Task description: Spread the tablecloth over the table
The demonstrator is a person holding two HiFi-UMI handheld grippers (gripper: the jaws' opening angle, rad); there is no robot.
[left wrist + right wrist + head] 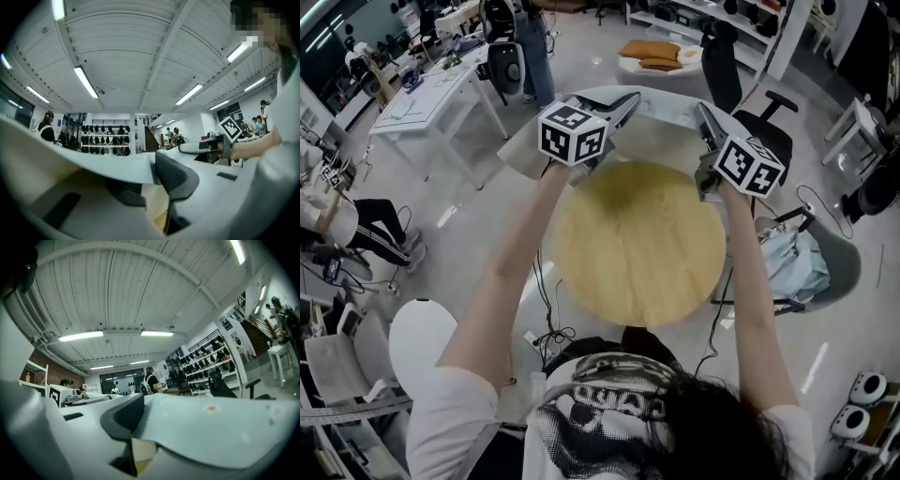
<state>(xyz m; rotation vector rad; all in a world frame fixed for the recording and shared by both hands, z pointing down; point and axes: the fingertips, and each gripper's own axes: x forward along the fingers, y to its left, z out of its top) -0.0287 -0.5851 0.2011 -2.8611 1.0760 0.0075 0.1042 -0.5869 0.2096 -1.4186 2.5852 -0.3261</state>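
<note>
Much of the tablecloth (661,129) is hidden behind the two grippers. One pale sheet shows, held at the far rim of the single round wooden table (637,248), whose top is mostly bare. The left gripper (619,105) is clamped on one edge of the cloth and the right gripper (705,117) on another. The cloth's lower hem seems cut off from sight.

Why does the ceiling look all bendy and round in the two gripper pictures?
Left gripper view: a wide-angle lens bows the ceiling lights into arcs, the corners go black, and the close-up tablecloth is soft. Right gripper view: same bending and black corners. Head view: the round table looks sharp.
</note>
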